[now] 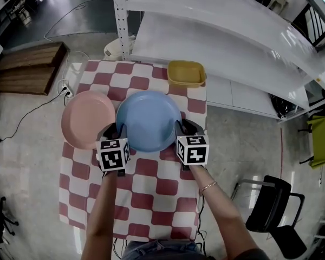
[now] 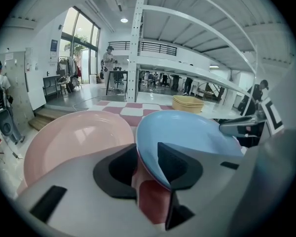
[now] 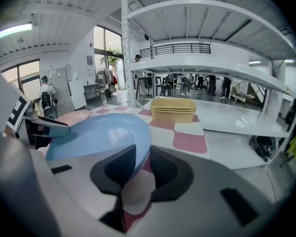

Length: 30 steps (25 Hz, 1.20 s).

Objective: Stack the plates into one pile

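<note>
Two grippers on one plate, and only one of them is really doing the work. The right gripper has its jaws pinched on the near right rim of the blue plate. The left gripper has the near left rim sitting between its jaws, but they stand apart, with checked cloth visible through the gap, so there's no real hold there.

What I'd worry about: if the plate gets moved now, it hangs off a single rim pinch, so it could pivot, droop on the left and slip out. It's smooth, shallow and glossy, which makes for a slippery thing to hold by the edge. Its left edge is also right up against the pink plate, maybe just over its rim, though I can't tell for sure. A sloppy slide could shove the pink one toward the table edge, which it already overhangs a bit.

The blue plate itself is a round one, sitting mid-table, slightly tilted by my read. The yellow dishes sit well apart at the far end.
</note>
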Motion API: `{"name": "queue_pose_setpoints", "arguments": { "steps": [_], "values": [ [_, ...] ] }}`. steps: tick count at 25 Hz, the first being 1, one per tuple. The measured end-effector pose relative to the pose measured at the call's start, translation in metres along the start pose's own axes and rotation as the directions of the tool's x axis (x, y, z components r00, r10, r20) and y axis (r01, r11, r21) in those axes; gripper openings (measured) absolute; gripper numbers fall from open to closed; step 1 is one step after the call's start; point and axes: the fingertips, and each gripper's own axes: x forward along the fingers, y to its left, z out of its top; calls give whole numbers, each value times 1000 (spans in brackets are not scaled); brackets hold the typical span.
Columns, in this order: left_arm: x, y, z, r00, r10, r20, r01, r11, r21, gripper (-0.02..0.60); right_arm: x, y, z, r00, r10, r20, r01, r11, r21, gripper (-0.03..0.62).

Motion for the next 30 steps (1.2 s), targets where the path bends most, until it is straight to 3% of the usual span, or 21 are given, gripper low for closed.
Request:
{"name": "queue_pose_setpoints", "arguments": {
  "steps": [8, 23, 30],
  "values": [
    [-13, -1, 3, 1000, 10, 16, -10, 1000, -15, 141, -11, 1, 9, 999, 8, 45, -9, 1000, 25, 95],
    [-73, 19, 1, 994, 80, 75, -75, 995, -67, 132, -48, 45, 35, 985, 98, 144, -101, 995, 7, 91],
    [-92, 19, -12, 995, 67, 77, -52, 983, -178, 132, -58, 39, 29, 987, 86, 134, -90, 996, 25, 91]
  ]
}}
